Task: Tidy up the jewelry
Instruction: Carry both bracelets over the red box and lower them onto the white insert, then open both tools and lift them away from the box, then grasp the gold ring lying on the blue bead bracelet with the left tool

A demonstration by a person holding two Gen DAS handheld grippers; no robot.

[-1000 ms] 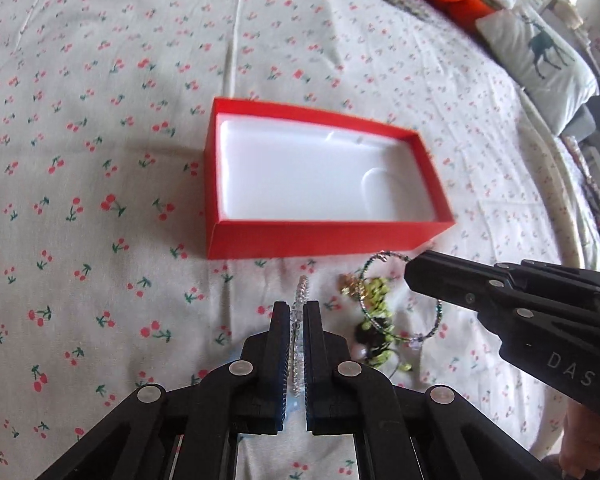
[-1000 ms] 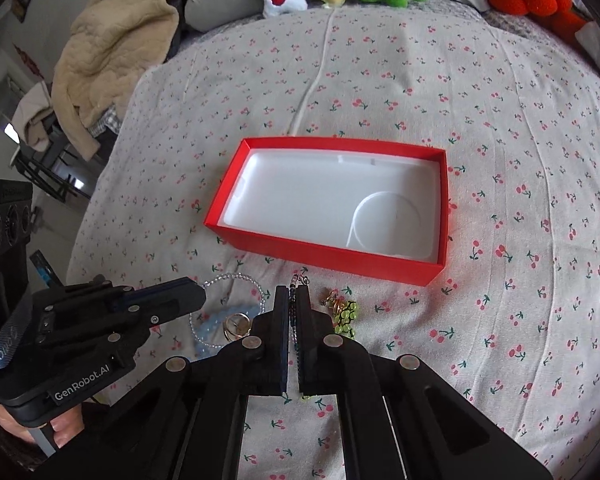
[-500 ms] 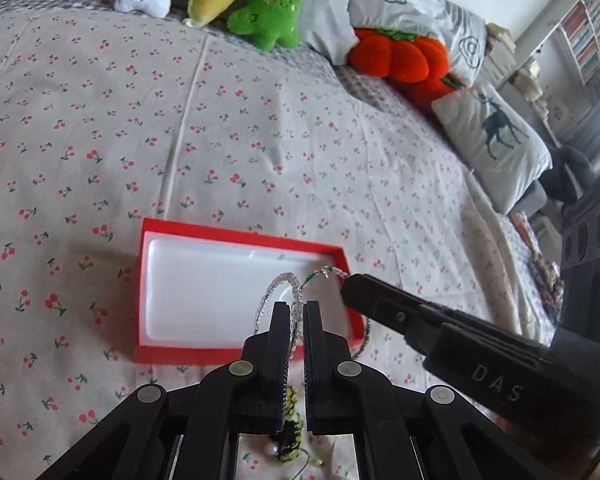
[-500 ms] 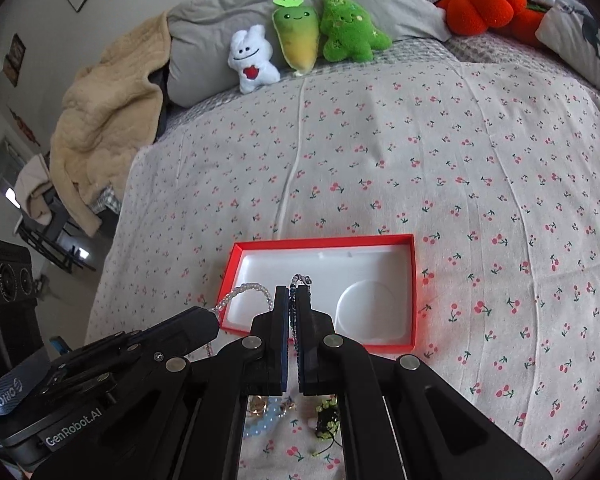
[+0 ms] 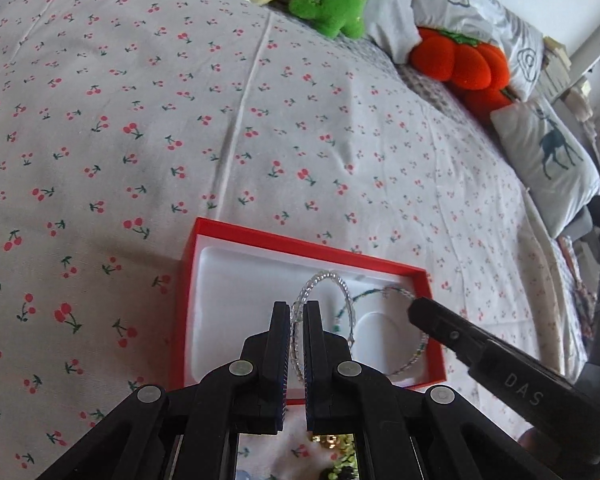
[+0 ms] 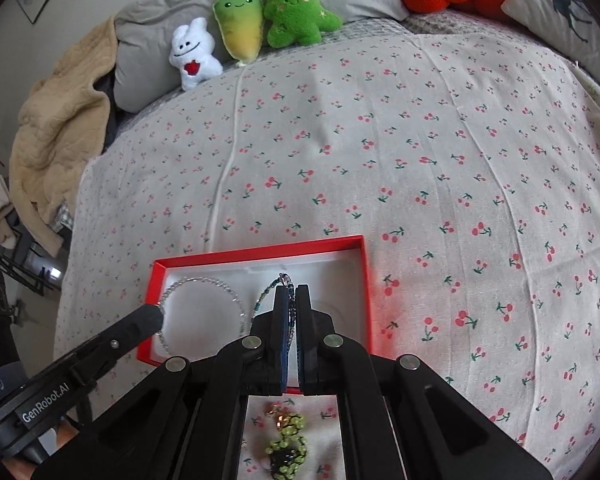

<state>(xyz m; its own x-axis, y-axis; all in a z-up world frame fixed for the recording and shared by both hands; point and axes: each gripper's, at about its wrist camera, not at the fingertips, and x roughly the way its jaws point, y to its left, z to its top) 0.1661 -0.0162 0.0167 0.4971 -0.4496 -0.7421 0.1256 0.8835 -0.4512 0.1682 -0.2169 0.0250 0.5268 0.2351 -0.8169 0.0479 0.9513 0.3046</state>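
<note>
A red box (image 5: pixel 300 243) with a white insert lies on the cherry-print bedspread. My left gripper (image 5: pixel 296 307) is shut on a clear beaded bracelet (image 5: pixel 327 277), which hangs as a loop over the insert. My right gripper (image 6: pixel 292 292) is shut on a teal and silver beaded bracelet (image 6: pixel 265 295), also above the box (image 6: pixel 260 249). In the left wrist view the right gripper (image 5: pixel 415 306) comes in from the right with its bracelet (image 5: pixel 396 291). In the right wrist view the left gripper (image 6: pixel 157 313) comes in from the left with the clear bracelet (image 6: pixel 204 280).
A green beaded piece with a gold charm (image 6: pixel 286 440) lies on the bedspread in front of the box. Plush toys (image 6: pixel 240 28), an orange plush pumpkin (image 5: pixel 460 60) and pillows (image 5: pixel 548 164) line the far side. A beige blanket (image 6: pixel 56 128) hangs at the left edge of the bed.
Both grippers have lifted their bracelets off the bedspread and carried them forward over the red box. The other jewelry stays behind on the bed.
</note>
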